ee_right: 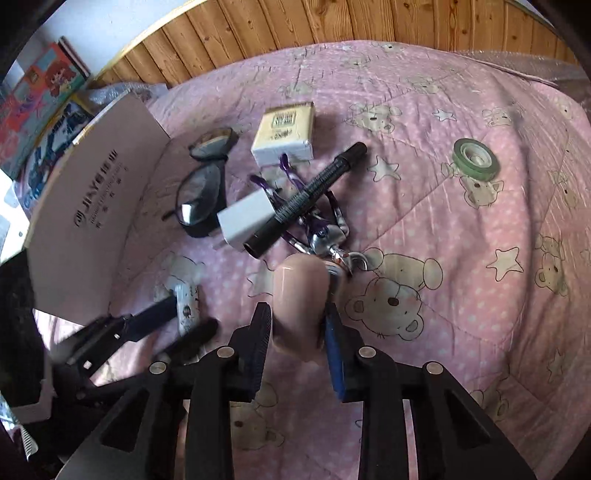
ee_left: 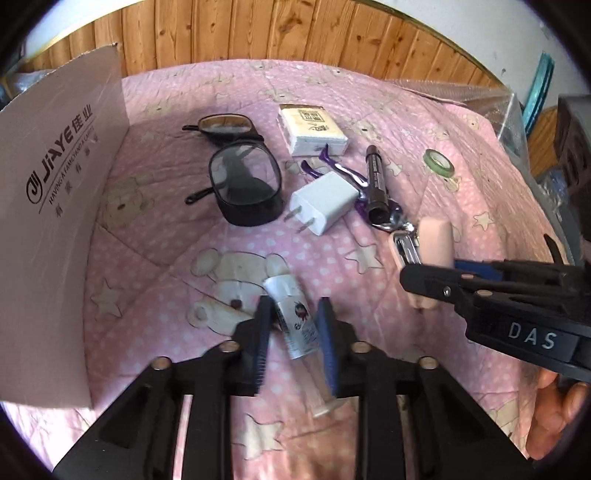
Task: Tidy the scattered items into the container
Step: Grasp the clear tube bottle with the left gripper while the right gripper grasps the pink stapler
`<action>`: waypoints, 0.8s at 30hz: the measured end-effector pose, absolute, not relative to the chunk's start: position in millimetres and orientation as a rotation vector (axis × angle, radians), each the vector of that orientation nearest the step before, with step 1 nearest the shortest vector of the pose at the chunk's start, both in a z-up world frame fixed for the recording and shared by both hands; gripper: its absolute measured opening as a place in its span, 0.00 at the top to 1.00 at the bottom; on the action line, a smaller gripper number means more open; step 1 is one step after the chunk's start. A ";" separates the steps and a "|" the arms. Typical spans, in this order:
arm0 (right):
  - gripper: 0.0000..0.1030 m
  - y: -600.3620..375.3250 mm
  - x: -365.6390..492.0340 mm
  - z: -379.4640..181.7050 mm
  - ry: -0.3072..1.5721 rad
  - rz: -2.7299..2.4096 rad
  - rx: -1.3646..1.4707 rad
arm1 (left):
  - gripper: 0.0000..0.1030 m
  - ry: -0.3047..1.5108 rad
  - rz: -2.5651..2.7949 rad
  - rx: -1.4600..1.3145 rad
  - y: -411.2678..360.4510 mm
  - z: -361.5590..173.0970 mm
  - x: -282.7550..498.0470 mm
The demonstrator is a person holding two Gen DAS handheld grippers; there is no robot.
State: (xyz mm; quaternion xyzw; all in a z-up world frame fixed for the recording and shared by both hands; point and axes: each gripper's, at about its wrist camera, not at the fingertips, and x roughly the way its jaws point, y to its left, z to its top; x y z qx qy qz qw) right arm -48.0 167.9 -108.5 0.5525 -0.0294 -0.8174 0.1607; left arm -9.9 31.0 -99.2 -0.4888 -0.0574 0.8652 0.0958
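Observation:
My left gripper [ee_left: 295, 328] is shut on a small white printed tube [ee_left: 291, 314], which lies on the pink quilt [ee_left: 155, 258]. In the right wrist view the same tube [ee_right: 186, 302] sits between the left gripper's fingers [ee_right: 159, 314]. My right gripper [ee_right: 297, 314] is shut on a peach-coloured fob [ee_right: 299, 295] joined to a metal clasp [ee_right: 343, 254] and a purple lanyard [ee_right: 291, 177]. The left wrist view shows it [ee_left: 424, 273] at the right. The cardboard box [ee_left: 55, 206] stands at the left, its printed flap up.
Loose on the quilt are two black pairs of glasses [ee_left: 240, 184], a white charger plug [ee_left: 325, 206], a dark marker [ee_left: 376, 181] across the lanyard, a cream box [ee_left: 314, 129] and a green tape roll [ee_left: 439, 162]. A wooden wall [ee_left: 295, 33] lies behind; a hand [ee_left: 557, 406] is at the lower right.

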 end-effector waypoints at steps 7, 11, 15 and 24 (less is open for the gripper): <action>0.74 186.0 -45.7 -107.6 -0.148 -2.319 1.590 | 0.62 -0.433 2.504 -1.459 7.9 -102.1 -5.2; 0.74 185.6 -43.1 -112.5 -0.123 -2.318 1.589 | 0.67 -0.284 2.554 -1.447 25.6 -100.5 -1.0; 0.75 187.5 -40.6 -109.2 -0.106 -2.322 1.567 | 0.82 -0.268 2.573 -1.452 20.7 -99.6 -0.7; 0.75 181.4 -28.8 -89.3 -0.134 -2.300 1.497 | 0.82 -0.295 2.597 -1.413 13.4 -83.8 6.9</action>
